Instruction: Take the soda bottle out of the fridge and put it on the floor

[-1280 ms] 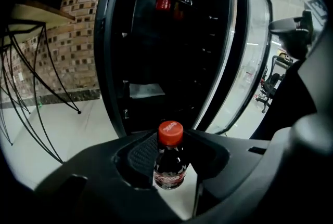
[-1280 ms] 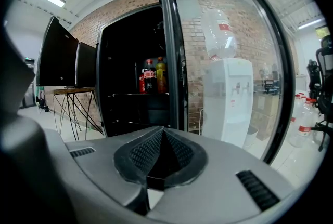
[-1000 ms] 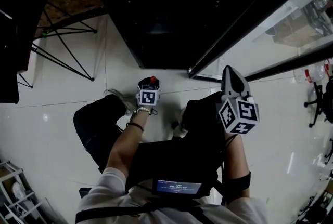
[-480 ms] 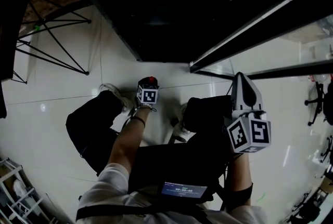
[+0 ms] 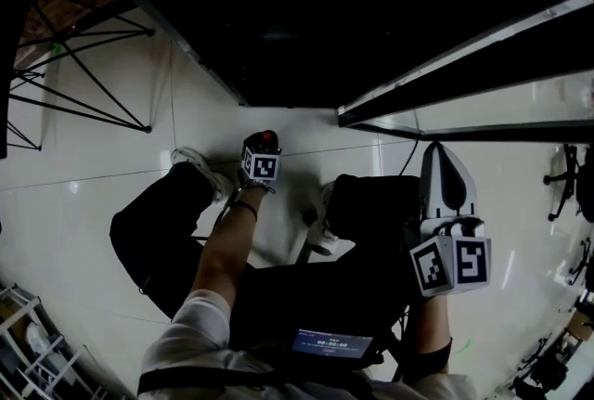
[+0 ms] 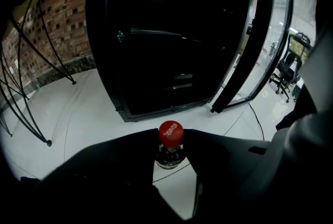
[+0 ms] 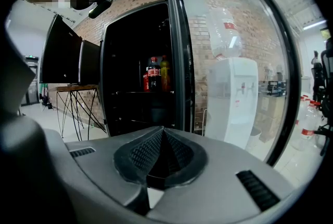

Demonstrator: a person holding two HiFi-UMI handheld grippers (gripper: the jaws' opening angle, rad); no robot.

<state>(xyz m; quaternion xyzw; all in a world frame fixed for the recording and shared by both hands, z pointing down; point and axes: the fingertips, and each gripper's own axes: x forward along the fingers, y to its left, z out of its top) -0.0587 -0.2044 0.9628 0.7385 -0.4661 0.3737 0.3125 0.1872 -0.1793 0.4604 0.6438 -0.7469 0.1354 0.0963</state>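
The soda bottle (image 6: 170,140) has a red cap and a clear neck; in the left gripper view it stands upright between the two dark jaws, which press on its neck from both sides. Its body is hidden below them. In the head view my left gripper (image 5: 265,148) is low over the white floor in front of the open black fridge (image 5: 278,36), with the red cap (image 5: 270,139) showing at its tip. My right gripper (image 5: 442,157) is held higher at the right, shut with nothing in it; its pads (image 7: 156,153) meet in the right gripper view.
The fridge's glass door (image 5: 483,45) stands open at the right. More bottles (image 7: 153,75) stand on a fridge shelf. A black wire-legged table (image 5: 83,73) is at the left. The person's legs and shoes (image 5: 200,168) flank the left gripper. A white water dispenser (image 7: 237,98) shows through the door.
The fridge has slid up in the head view and its bottles have nearly left the frame. The right gripper has moved down and right. The left gripper keeps its grip on the bottle.
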